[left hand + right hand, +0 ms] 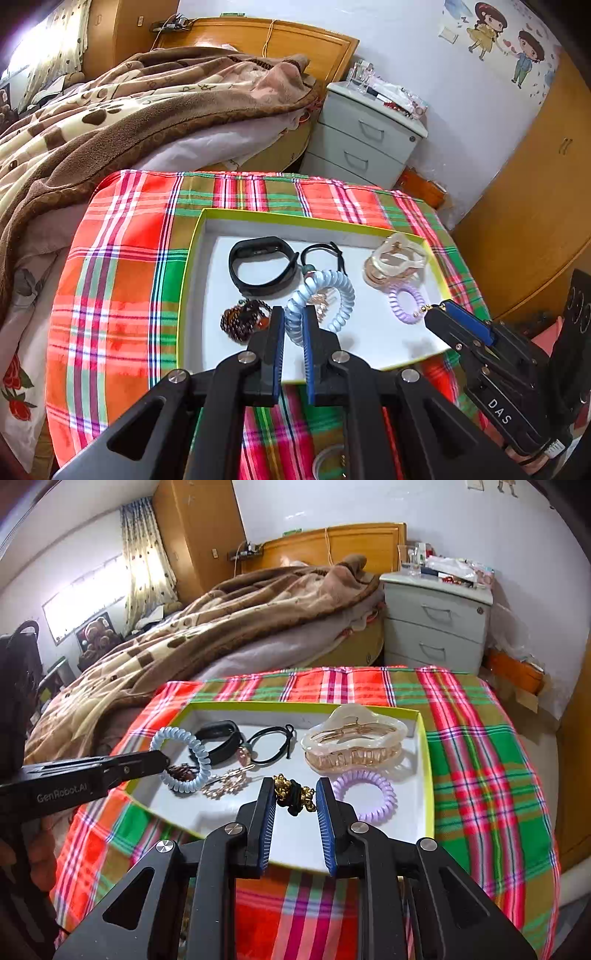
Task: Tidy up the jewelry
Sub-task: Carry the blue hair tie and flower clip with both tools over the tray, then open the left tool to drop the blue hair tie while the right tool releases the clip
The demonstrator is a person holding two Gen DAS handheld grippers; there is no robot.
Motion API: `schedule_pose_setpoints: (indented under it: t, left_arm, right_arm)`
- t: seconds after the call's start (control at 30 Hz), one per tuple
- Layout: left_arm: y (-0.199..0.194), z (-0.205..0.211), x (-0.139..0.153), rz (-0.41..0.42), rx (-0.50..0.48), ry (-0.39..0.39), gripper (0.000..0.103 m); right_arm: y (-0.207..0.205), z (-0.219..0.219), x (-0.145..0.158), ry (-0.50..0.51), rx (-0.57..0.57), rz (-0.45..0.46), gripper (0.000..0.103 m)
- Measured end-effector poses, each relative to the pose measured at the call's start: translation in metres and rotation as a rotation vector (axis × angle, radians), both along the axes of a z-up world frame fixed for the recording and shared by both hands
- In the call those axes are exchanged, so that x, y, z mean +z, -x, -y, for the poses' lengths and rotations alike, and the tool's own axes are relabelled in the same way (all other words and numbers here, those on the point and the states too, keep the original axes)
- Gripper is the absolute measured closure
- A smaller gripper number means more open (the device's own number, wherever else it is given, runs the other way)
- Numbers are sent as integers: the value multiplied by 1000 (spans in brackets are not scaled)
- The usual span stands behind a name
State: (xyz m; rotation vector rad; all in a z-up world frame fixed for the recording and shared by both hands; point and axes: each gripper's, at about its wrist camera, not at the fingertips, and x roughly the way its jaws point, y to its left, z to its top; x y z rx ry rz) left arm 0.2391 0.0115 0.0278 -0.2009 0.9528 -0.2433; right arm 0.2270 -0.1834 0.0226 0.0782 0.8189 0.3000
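Observation:
A white box tray with a yellow-green rim [280, 216] lies on a plaid cloth. My left gripper [294, 315] is shut on a pale blue coil hair tie [340, 291], which hangs just over the tray's near left part. My right gripper [295, 794] is shut on a black hair tie with a gold chain charm [284, 788] above the tray's near edge. In the tray lie a black wrist band [258, 266], a thin black hair tie [273, 744], a translucent claw clip [354, 738], a purple coil hair tie [365, 794], a dark beaded bracelet [242, 323] and a rose-gold hair pin [225, 784].
The plaid cloth [480, 760] covers a small table. A bed with a brown blanket [110, 122] is behind on the left. A grey nightstand [436, 624] stands at the back, and a wooden wardrobe [535, 192] on the right. A pale ring [325, 461] lies under my left gripper.

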Motion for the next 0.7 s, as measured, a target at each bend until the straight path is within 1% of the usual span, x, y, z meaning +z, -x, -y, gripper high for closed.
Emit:
schedule_pose_setpoints:
  t: [0.1, 0.37, 0.6, 0.7]
  left_arm:
    - [-10, 1, -9, -26, -1, 3, 93]
    - [-26, 2, -25, -60, -4, -1, 93]
    - [-34, 1, -33, -79, -1, -9, 93]
    - [-32, 2, -34, -72, -1, -33, 93]
  right_arm:
    - [-11, -4, -6, 8, 3, -17, 80]
    - [-33, -13, -22, 46, 13, -54, 80]
    - [-41, -18, -28, 90, 17, -54, 80]
    - [-42, -22, -28, 126, 20, -40, 80]
